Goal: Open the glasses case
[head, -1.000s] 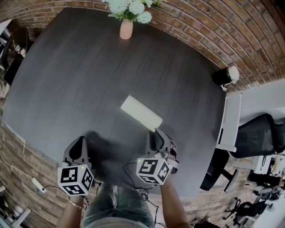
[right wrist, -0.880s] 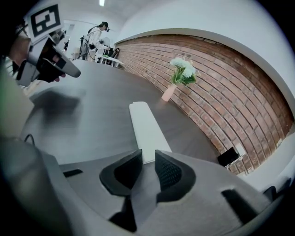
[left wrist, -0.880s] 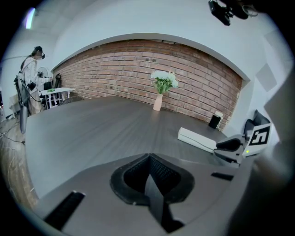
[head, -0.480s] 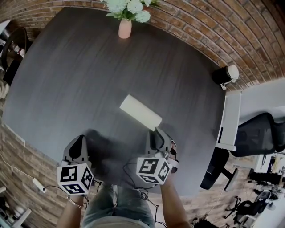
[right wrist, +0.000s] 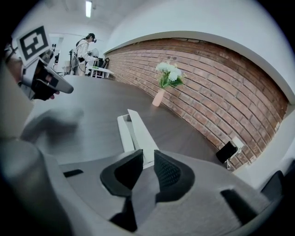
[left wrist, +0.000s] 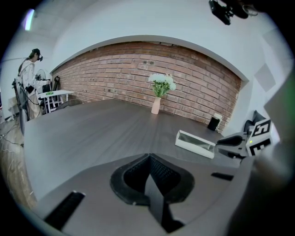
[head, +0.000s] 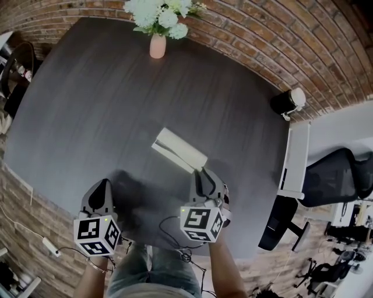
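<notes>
Soft even light, faint shadows, fisheye edges

Glasses case (right wrist: 139, 133): lid's near end hidden between the pads of the right gripper (right wrist: 147, 159), jaws just now closing on it; contents not discernible. Flowers (head: 158, 14): cut by the head view's top edge.

Pink vase (head: 157, 45) w/ white flowers (head: 158, 14) at far table (head: 87, 116) edge; brick wall (head: 262, 41) behind; office chair (head: 332, 177) rt.

The jaws of our right gripper (head: 202, 173) have just been closing on the lid (right wrist: 138, 131) at the 5 o'clock end of the glasses case (head: 175, 146); we now see it lifted, gaping toward 7 o'clock.
</notes>
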A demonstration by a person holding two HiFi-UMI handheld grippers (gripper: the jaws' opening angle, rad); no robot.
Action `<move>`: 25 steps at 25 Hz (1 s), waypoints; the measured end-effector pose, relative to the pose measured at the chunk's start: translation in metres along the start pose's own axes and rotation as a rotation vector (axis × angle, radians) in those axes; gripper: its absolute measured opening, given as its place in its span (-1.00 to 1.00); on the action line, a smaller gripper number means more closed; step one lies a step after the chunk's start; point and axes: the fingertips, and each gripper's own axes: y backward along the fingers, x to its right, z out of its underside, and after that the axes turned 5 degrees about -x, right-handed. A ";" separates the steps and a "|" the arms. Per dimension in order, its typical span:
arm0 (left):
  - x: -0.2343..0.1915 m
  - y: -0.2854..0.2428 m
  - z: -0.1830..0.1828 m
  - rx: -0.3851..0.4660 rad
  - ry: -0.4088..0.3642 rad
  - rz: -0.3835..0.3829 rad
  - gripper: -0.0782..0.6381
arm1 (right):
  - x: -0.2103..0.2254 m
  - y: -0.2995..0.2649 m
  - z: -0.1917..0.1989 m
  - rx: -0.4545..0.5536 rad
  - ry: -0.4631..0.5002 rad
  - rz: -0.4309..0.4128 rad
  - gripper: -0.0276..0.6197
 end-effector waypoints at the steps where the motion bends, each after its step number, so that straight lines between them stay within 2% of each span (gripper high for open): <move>1: 0.001 0.001 -0.002 0.003 -0.003 -0.001 -0.79 | 0.005 0.000 -0.002 0.009 -0.012 0.006 -0.68; 5: 0.004 0.003 -0.007 0.005 -0.021 -0.004 -0.79 | 0.027 -0.003 -0.010 0.038 -0.051 0.037 -0.68; 12: 0.007 0.004 -0.004 -0.011 -0.060 -0.013 -0.79 | 0.061 -0.012 -0.012 0.076 -0.196 0.077 -0.67; 19: 0.017 0.003 -0.003 -0.014 -0.082 0.008 -0.79 | 0.065 -0.010 -0.005 0.090 -0.278 0.066 -0.67; 25: 0.032 0.010 -0.009 -0.006 -0.104 0.056 -0.79 | 0.061 0.012 -0.007 0.097 -0.320 0.046 -0.67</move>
